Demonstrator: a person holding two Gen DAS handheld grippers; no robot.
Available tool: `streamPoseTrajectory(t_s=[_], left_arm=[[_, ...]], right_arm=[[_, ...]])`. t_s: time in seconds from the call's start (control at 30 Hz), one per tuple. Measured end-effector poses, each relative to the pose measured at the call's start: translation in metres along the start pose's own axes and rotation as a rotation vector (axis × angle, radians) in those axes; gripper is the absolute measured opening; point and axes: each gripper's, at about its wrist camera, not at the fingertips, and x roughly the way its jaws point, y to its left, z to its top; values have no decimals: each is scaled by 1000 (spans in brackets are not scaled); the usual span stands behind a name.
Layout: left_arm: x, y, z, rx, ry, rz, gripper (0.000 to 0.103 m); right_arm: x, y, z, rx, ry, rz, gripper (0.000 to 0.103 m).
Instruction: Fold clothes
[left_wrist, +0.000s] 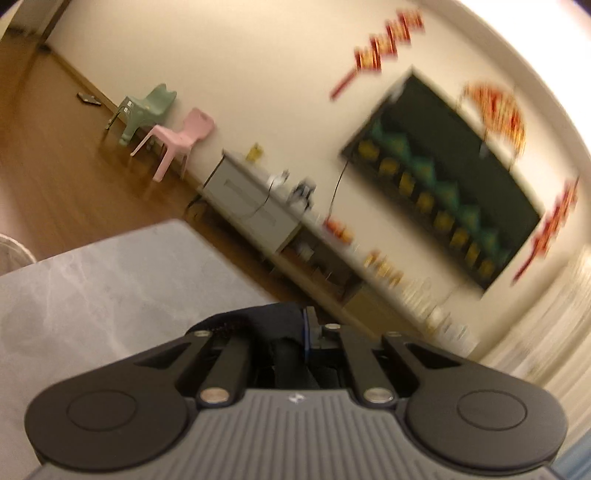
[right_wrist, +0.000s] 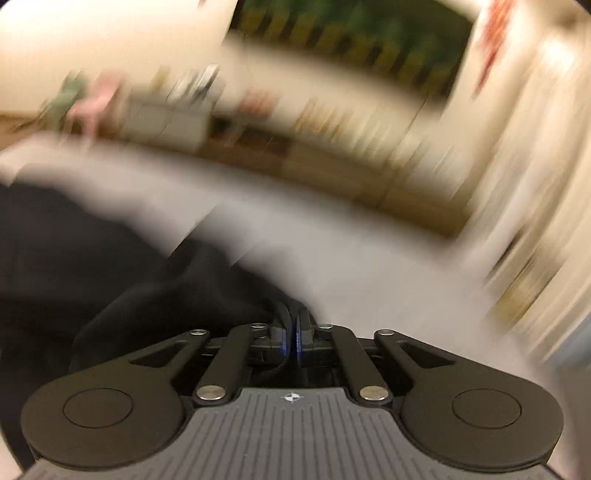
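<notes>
A black garment (right_wrist: 110, 266) lies spread over the left part of the grey table (right_wrist: 362, 280) in the blurred right wrist view. My right gripper (right_wrist: 291, 332) is shut on a fold of this garment at its right edge. In the left wrist view, my left gripper (left_wrist: 295, 332) is shut on bunched black cloth (left_wrist: 258, 321) that covers its left finger, held over the grey marbled table (left_wrist: 110, 280) near its far edge.
A pink chair (left_wrist: 177, 140) and a green chair (left_wrist: 147, 109) stand on the wooden floor by the wall. A low white cabinet (left_wrist: 255, 206) with clutter runs below a dark wall screen (left_wrist: 443, 177). Red decorations hang on the wall.
</notes>
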Motion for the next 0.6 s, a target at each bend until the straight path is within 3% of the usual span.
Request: streamPoseTrajectory(t_s=[0.07,0.1,0.17,0.27,0.37,0.43,0.47,0.5,0.57,0.6], left_arm=[[-9,6,8,-44,-30,-59,5],[-11,7,11,-47,-22,-66,5],[-11,14,13,-53,38,-49,5],[-11,25,12,-39,152,-21,6],[-16,19,1,100,267,-41,7],[-23,12,-5,188,270,-37,12],[-26,9,-7,231,264,-30,15],[-30,6,-10,273,257,-23,16],[-28,7,-11,274,258,4,29],[-25,8,-12,264,260,19,33]], right_arm=[[-42,-22,45,-33,-224,-51,0],[-61,-27,60,-64,-294,-60,0],[-89,-31,70,-85,-332,-24,0],[-96,-24,34,-73,-192,111,0],[-72,-9,-43,-9,75,209,0],[-53,-8,-90,123,245,254,1],[-45,-10,-103,184,337,256,1],[-43,-10,-105,205,372,253,4],[-39,-22,-98,309,341,290,18],[-36,-29,-94,367,321,312,45]])
